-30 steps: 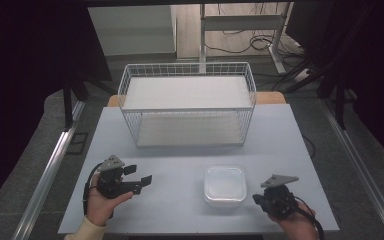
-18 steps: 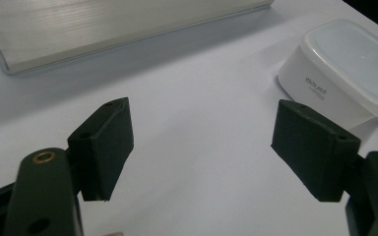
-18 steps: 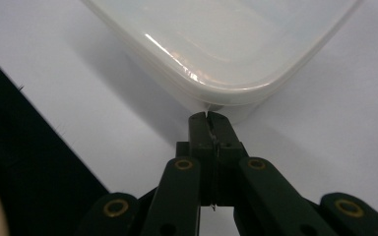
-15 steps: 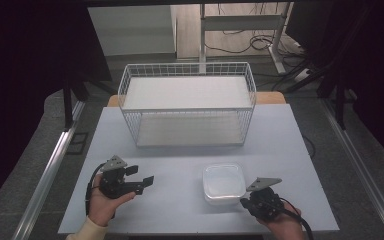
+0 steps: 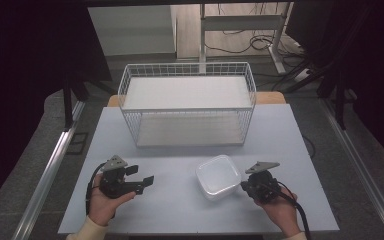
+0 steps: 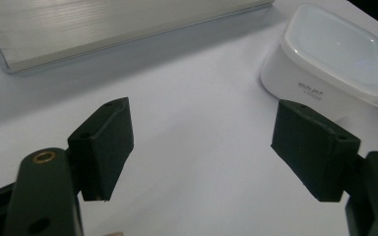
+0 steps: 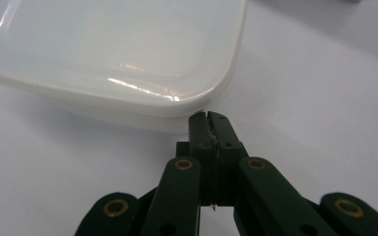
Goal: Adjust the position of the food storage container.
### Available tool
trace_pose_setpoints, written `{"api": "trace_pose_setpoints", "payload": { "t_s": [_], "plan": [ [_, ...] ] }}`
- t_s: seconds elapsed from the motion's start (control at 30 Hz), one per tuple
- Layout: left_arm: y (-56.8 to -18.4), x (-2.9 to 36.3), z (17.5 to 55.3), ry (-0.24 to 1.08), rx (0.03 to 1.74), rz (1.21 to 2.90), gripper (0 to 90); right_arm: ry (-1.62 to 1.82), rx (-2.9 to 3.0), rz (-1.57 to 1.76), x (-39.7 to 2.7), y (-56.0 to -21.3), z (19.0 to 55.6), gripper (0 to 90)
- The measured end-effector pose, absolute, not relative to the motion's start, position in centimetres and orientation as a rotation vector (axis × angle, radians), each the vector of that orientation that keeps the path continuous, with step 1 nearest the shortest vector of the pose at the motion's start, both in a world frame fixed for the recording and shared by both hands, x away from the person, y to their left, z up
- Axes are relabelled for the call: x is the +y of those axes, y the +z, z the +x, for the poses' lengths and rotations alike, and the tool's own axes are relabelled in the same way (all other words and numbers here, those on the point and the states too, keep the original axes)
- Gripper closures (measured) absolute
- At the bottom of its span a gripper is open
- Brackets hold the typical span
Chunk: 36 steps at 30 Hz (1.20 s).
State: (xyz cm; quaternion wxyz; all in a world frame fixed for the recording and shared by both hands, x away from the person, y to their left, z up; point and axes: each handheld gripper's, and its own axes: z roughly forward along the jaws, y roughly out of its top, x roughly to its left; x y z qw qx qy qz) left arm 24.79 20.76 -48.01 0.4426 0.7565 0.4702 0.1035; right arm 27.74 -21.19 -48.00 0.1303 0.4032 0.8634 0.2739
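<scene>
Nearest, left gripper [image 5: 139,181] in left hand [image 5: 102,202] at worktop [image 5: 180,215] front-left, jaws wide, nothing between them. Right gripper [image 5: 243,186] in right hand [image 5: 279,210] front-right, jaws pressed together, tips just under lip of tub [image 5: 218,176], near its right corner; contact unclear. Tub lidded, white, translucent, flat on worktop between grippers, closer to right one. Beyond, wire basket [image 5: 187,102] at worktop's far edge, well apart from tub.
</scene>
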Motion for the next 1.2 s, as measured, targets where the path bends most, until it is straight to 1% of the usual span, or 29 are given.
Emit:
{"api": "trace_pose_setpoints", "payload": {
  "t_s": [0.33, 0.8, 1.2],
  "plan": [
    [-48.0, 21.0, 24.8, 0.261, 1.173, 1.872, 23.2, 0.808, 2.507, 1.158, -19.2, -48.0, 30.0, 89.7],
    [-48.0, 21.1, 24.8, 0.264, 1.176, 1.869, 23.3, 0.816, 2.488, 1.174, -18.3, -48.1, 31.8, 89.7],
    [-48.0, 21.3, 24.9, 0.267, 1.181, 1.867, 23.3, 0.828, 2.482, 1.150, -16.0, -48.5, 34.6, 89.7]
  ]
}}
